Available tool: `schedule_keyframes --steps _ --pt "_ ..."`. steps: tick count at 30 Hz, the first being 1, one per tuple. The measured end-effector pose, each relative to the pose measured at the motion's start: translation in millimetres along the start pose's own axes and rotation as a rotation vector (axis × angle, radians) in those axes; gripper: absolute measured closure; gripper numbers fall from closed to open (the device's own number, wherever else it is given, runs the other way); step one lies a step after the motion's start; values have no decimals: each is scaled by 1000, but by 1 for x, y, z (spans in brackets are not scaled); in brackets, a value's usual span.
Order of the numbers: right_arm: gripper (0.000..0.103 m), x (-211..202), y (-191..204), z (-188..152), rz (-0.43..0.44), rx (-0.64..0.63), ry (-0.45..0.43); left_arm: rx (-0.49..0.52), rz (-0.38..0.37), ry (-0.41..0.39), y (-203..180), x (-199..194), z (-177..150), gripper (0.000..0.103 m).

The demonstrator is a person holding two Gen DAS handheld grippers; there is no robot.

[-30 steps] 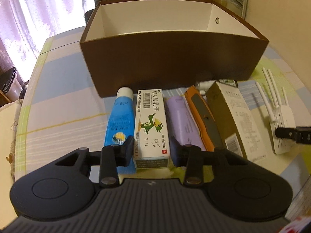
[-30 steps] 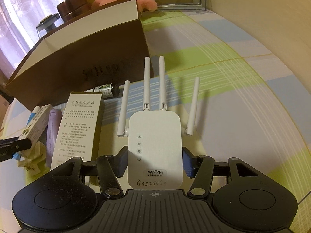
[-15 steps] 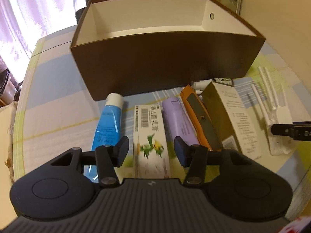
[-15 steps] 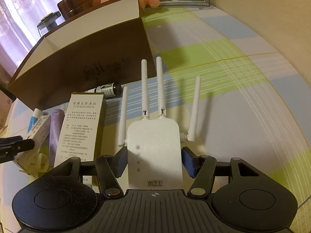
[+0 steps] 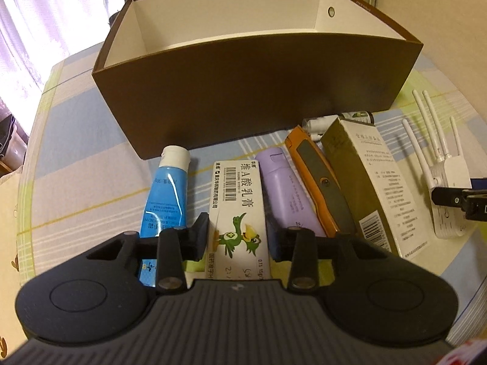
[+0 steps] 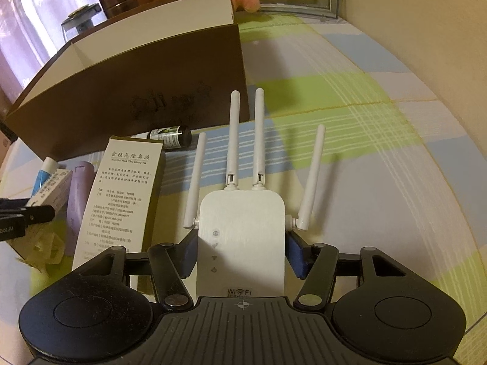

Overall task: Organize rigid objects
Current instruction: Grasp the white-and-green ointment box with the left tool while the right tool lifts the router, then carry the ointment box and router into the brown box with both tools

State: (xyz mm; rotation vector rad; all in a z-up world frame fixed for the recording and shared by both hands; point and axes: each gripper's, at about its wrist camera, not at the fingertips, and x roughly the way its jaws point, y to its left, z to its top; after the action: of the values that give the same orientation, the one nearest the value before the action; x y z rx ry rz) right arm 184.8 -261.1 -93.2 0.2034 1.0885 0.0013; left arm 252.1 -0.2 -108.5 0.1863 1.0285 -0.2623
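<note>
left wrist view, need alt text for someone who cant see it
The left gripper clamps a white ointment box with a green bird, lying between a blue tube and a purple tube, before an open brown storage box.

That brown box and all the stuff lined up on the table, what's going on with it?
A person is tidying with a pair of tongs in each hand. The left tongs have just been closing and now pinch the bird box. The right tongs sit around the white wifi box, touching its sides. The blue tube, purple bottle, orange knife and tall carton lie on the table. The brown box looks empty.
</note>
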Motion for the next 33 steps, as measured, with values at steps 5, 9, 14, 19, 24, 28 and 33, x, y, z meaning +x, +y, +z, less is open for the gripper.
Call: schedule_keyframes --steps 5,9,14,19,24,28,33 --pt "48 -9 -7 -3 5 22 -26 -7 -5 -30 -2 -10 -3 69" --pt "48 -22 -12 0 2 39 -51 -14 -16 -51 -3 -22 -4 69" --pt "48 -41 -11 10 19 42 -87 -17 -32 -101 -6 -43 -1 69" --pt "48 -59 1 20 56 8 -124 -23 -36 -151 -6 -63 5 69" --pt "48 -70 19 33 111 -39 -160 -37 -34 -218 -4 -86 18 69" --pt "48 -75 34 49 158 -73 -191 -42 -31 -265 -2 -98 31 69" --pt "48 -77 51 74 206 -99 -229 -60 -16 -311 3 -102 52 69"
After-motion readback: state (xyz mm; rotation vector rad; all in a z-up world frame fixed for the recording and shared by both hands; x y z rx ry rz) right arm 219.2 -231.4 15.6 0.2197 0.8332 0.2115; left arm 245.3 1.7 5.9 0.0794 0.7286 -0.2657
